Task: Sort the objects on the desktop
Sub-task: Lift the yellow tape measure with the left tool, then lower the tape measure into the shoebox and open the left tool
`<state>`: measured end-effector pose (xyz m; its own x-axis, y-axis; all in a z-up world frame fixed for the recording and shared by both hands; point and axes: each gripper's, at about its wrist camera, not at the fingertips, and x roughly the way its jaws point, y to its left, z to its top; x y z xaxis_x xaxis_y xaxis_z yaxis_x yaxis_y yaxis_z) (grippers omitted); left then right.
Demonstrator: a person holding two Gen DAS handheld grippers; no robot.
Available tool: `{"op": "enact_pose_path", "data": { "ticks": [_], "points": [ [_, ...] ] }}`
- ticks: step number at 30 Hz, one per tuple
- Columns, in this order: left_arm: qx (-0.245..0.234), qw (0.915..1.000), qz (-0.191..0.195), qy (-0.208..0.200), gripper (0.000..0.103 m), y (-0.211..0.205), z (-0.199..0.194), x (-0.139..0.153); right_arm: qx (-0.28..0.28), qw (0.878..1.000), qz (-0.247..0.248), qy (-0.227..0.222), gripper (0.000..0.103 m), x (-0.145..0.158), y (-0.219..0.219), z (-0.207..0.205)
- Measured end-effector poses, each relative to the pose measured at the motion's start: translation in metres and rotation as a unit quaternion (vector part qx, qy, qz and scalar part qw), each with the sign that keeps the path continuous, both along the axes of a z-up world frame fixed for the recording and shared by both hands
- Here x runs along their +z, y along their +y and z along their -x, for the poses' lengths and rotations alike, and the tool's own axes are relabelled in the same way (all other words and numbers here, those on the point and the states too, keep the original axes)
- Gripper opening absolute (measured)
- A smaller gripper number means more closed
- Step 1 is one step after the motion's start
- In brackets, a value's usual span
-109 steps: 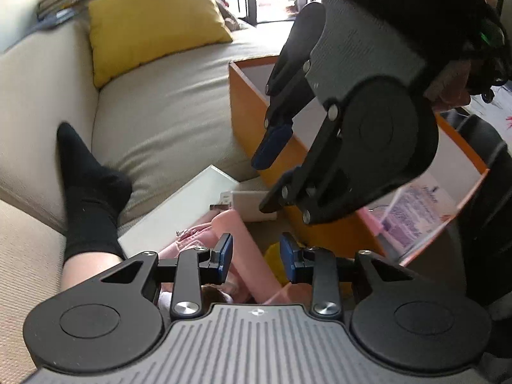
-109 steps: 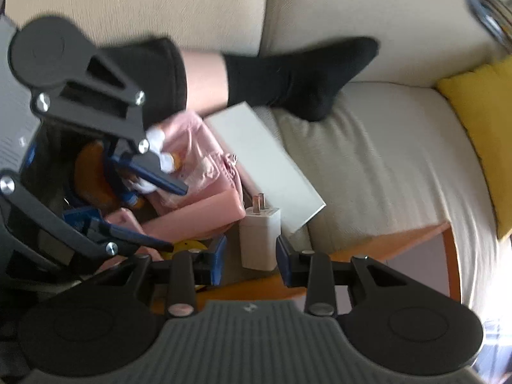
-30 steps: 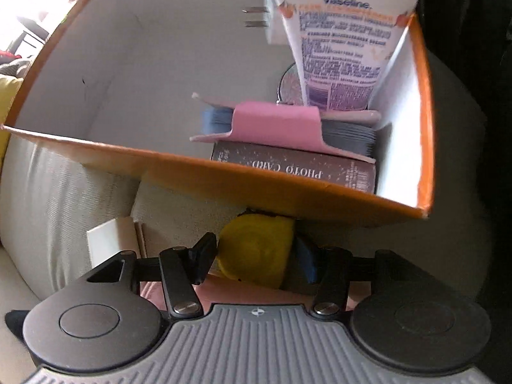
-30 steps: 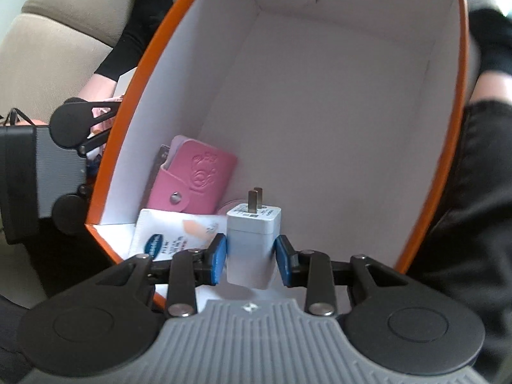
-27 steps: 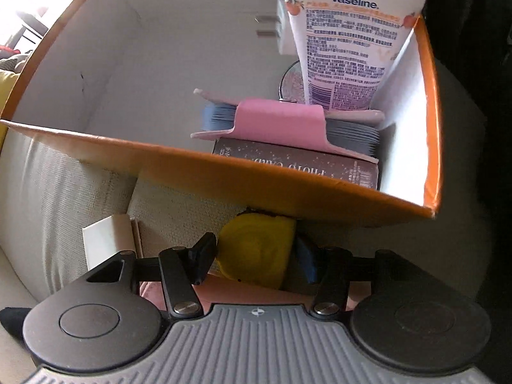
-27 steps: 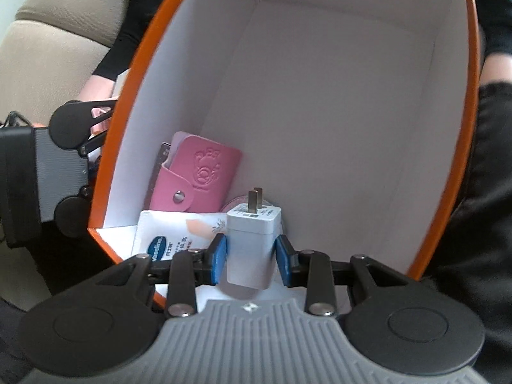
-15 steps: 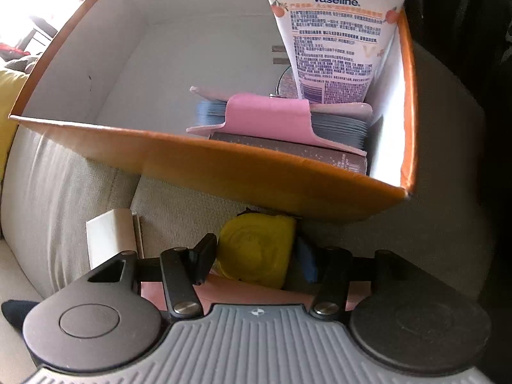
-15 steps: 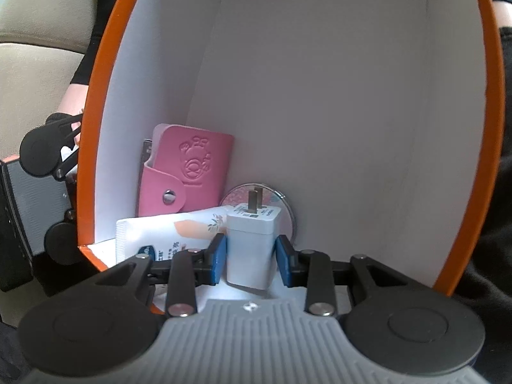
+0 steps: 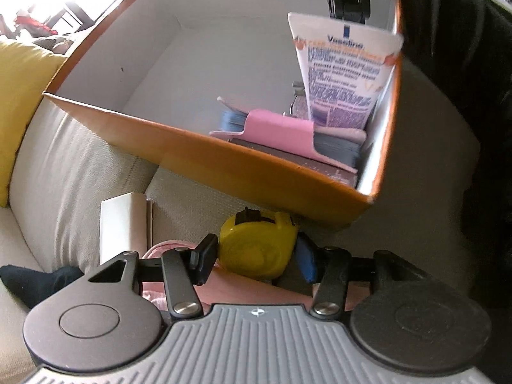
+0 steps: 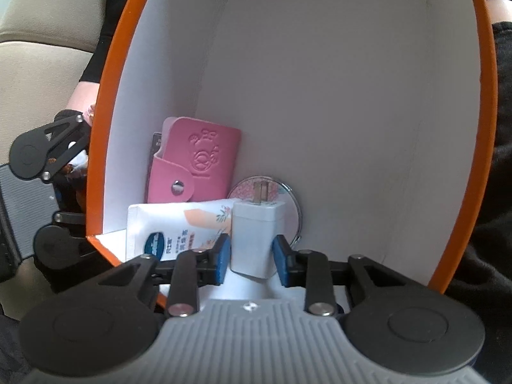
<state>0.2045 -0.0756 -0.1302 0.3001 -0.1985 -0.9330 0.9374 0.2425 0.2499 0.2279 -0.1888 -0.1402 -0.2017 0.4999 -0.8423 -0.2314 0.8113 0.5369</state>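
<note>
My left gripper (image 9: 256, 252) is shut on a yellow tape measure (image 9: 256, 246), just outside the near wall of the orange box (image 9: 192, 147) and low over the sofa. A white plug charger (image 10: 256, 236) stands prongs up between the blue pads of my right gripper (image 10: 251, 257), deep inside the box. Those jaws are closing and both pads touch the charger. By it in the box's corner lie a pink card holder (image 10: 198, 163), a Vaseline tube (image 10: 172, 224) and a round mirror (image 10: 289, 204). The holder (image 9: 278, 131) and the tube (image 9: 342, 73) also show from the left wrist.
On the beige sofa lie a white flat box (image 9: 123, 224) and a pink pouch (image 9: 243, 291) under the left gripper. A yellow cushion (image 9: 19, 102) sits at the far left. A person's black sock (image 9: 28, 281) and dark clothing (image 10: 480, 256) flank the box.
The right gripper has sunk deeper into the box with the charger, down by the mirror and the tube. The left gripper has rolled slightly and still grips the tape measure.
</note>
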Motion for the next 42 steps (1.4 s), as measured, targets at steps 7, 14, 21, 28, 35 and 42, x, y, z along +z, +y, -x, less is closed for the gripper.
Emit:
{"op": "enact_pose_path", "data": {
  "ticks": [7, 14, 21, 28, 35, 42],
  "points": [
    [0.018, 0.9996, 0.017, -0.016, 0.060, 0.007, -0.003, 0.023, -0.029, 0.999, -0.009, 0.013, 0.022, -0.004, -0.002, 0.004],
    [0.044, 0.9978, 0.023, -0.045, 0.060, 0.010, -0.001, 0.046, 0.000, 0.998, 0.003, -0.062, 0.024, 0.026, -0.003, 0.009],
    [0.071, 0.9928, 0.081, -0.053, 0.060, 0.002, 0.012, 0.108, 0.031, 0.987, -0.007, -0.156, 0.024, 0.059, -0.028, 0.002],
    [0.007, 0.9899, 0.134, -0.046, 0.060, -0.048, 0.014, 0.138, 0.032, 0.966, 0.004, -0.258, 0.024, 0.097, -0.062, 0.000],
    [-0.057, 0.9917, 0.114, 0.012, 0.060, -0.119, 0.019, 0.102, -0.004, 0.947, 0.040, -0.319, 0.024, 0.103, -0.089, -0.002],
    [-0.095, 0.9901, 0.048, 0.091, 0.060, -0.169, -0.012, 0.043, -0.012, 0.949, 0.031, -0.314, 0.024, 0.092, -0.116, -0.008]
  ]
}}
